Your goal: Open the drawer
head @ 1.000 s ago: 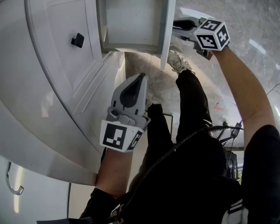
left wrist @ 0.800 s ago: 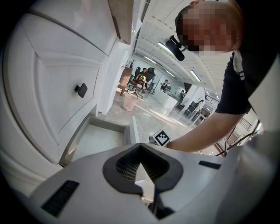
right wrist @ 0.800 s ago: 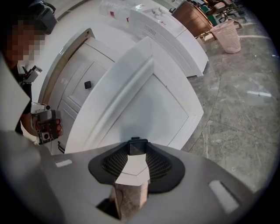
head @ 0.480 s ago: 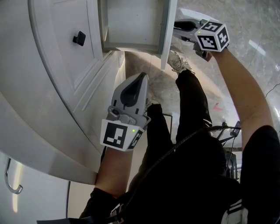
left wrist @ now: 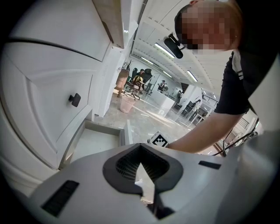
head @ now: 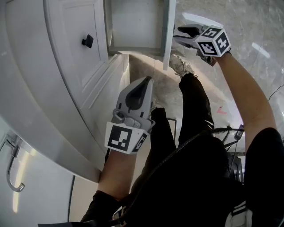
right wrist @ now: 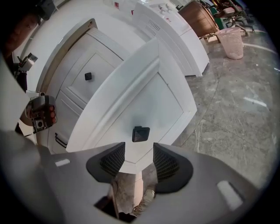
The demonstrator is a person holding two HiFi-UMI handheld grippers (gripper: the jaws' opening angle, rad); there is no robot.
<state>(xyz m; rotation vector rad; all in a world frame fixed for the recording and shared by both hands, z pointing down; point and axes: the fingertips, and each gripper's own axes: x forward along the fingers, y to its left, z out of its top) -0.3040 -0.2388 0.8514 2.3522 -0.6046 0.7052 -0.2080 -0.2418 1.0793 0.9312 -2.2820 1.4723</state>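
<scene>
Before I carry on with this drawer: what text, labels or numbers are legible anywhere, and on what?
No readable words or numbers.
Lower marker cube: black-and-white pattern only.
Upper marker cube: the same.
Red marks, top of right gripper view: too small to read.

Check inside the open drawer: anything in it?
Nothing visible: the drawer shows only a bare white floor in the head view. Its rear runs past the picture's top edge, so that part is unseen.
</scene>
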